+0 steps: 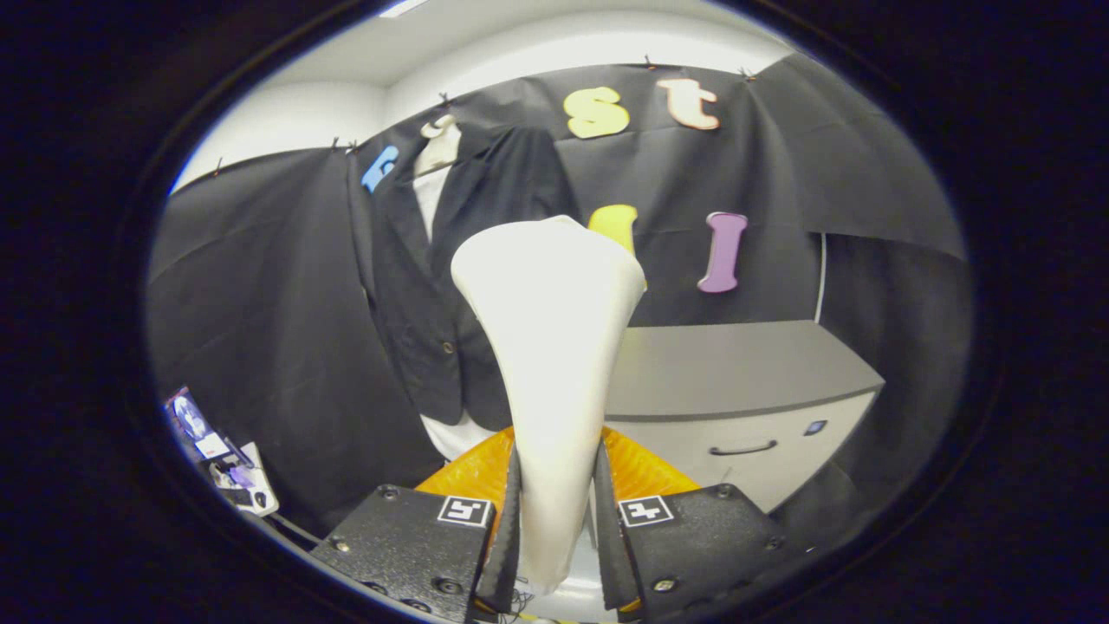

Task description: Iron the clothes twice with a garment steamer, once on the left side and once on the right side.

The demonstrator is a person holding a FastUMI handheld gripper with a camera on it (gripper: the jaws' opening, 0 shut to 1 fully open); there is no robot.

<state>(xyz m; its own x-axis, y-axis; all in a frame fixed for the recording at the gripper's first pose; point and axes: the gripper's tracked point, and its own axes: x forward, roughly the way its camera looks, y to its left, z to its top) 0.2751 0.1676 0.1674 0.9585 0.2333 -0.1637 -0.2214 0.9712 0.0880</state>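
Note:
My gripper (pixel 554 511) is shut on the white garment steamer (pixel 552 347), both fingers pressing its narrow handle. The steamer's wide head rises upright ahead of the fingers. Beyond it, slightly left, a dark suit jacket (pixel 416 286) hangs over a white shirt (pixel 431 204) on a hanger against the black cloth wall. The steamer head overlaps the jacket's right half in this view; whether it touches the fabric cannot be told. An orange part (pixel 472 472) of the steamer's base shows behind the fingers.
A grey cabinet (pixel 736 373) with a drawer handle stands to the right of the jacket. Low on the left lies a small white device (pixel 234 472) with cables.

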